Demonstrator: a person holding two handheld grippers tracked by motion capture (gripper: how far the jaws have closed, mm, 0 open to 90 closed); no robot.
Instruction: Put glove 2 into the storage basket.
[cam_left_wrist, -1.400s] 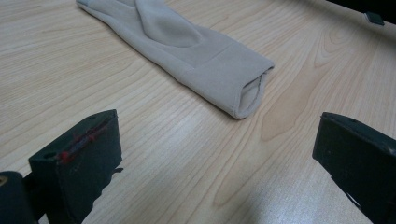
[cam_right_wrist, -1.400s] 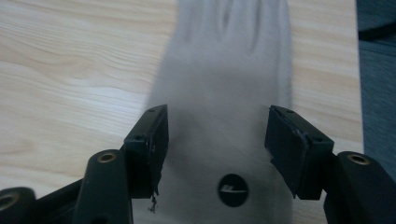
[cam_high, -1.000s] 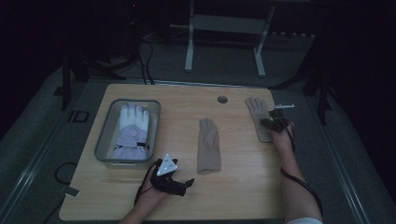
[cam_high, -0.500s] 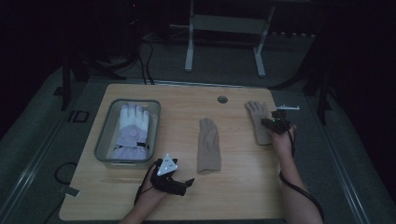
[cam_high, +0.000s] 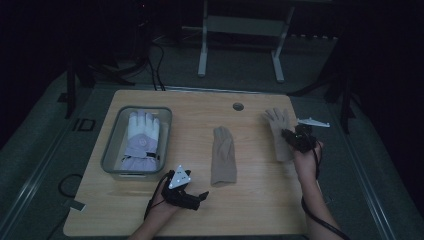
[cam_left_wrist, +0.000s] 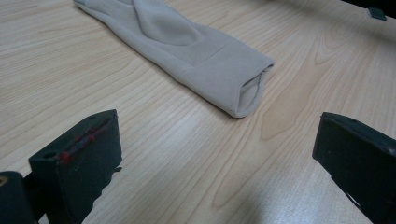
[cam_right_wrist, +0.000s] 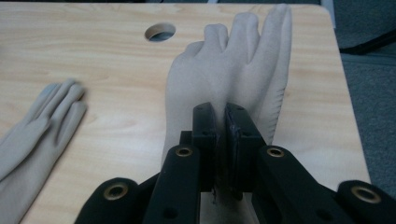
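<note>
Pale wood with a light grain forms the table, a rectangular top with rounded corners and a round cable hole near its far edge. The room around it is dim: dark grey floor, a white metal stand beyond the far edge, and black cables trailing on the floor at the far left.

The right gripper has its jaws pressed together on a fold of the beige glove at the table's right side, pinching the fabric at about the palm; the glove's fingers point toward the far edge. In the high view this glove lies close to the right edge, with the right gripper at its near side.

A second beige glove lies flat near the middle of the table, well apart from the first. In the left gripper view its open cuff faces the left gripper, whose jaws stand spread wide with nothing between them, hovering low over bare wood. In the high view the left gripper sits near the front edge.

A grey metal tray on the left part of the table holds a white and lilac padded glove.
</note>
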